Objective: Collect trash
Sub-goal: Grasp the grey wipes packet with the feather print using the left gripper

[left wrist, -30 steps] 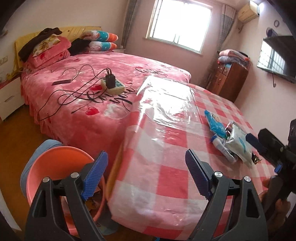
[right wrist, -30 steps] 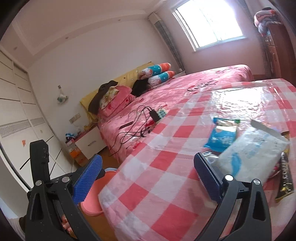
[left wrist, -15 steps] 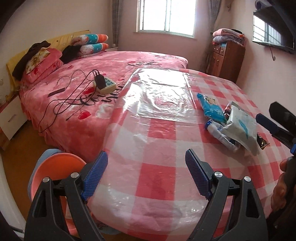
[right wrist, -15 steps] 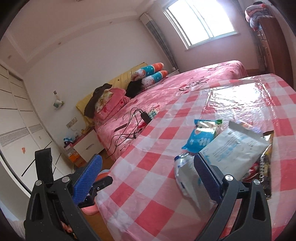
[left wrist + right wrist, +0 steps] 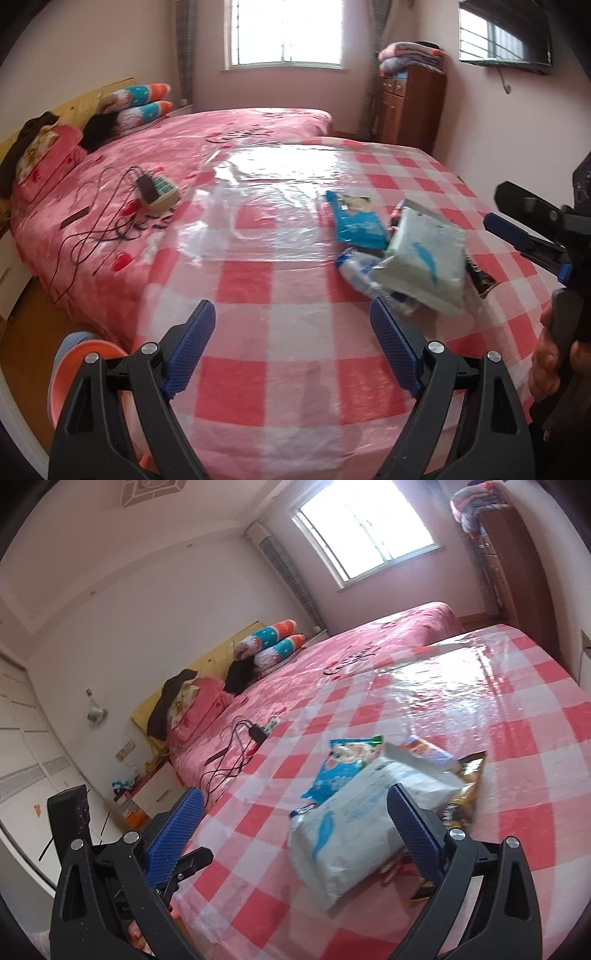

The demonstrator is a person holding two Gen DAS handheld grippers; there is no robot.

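Note:
A pile of trash lies on the red-and-white checked table (image 5: 258, 288): a white wet-wipes pack (image 5: 424, 258) (image 5: 354, 819), a blue snack wrapper (image 5: 356, 225) (image 5: 343, 771), a crumpled plastic bottle (image 5: 356, 271) and a dark coffee sachet (image 5: 467, 790). My left gripper (image 5: 291, 332) hangs open over the table's near part, left of the pile, with nothing between its fingers. My right gripper (image 5: 295, 819) is open too; its right finger (image 5: 413, 827) stands in front of the wipes pack. In the left wrist view the right gripper shows at the right edge, held by a hand (image 5: 546, 369).
A pink bed (image 5: 166, 155) with a power strip and cables (image 5: 155, 190) lies left of the table. An orange basin (image 5: 74, 369) stands on the floor at the table's near left corner. A wooden dresser (image 5: 413, 103) stands at the back right, with a television on the wall.
Both grippers have swung toward the trash pile, which now sits closer and larger in both views. The basin has slid to the left edge of the left wrist view. Both stay open.

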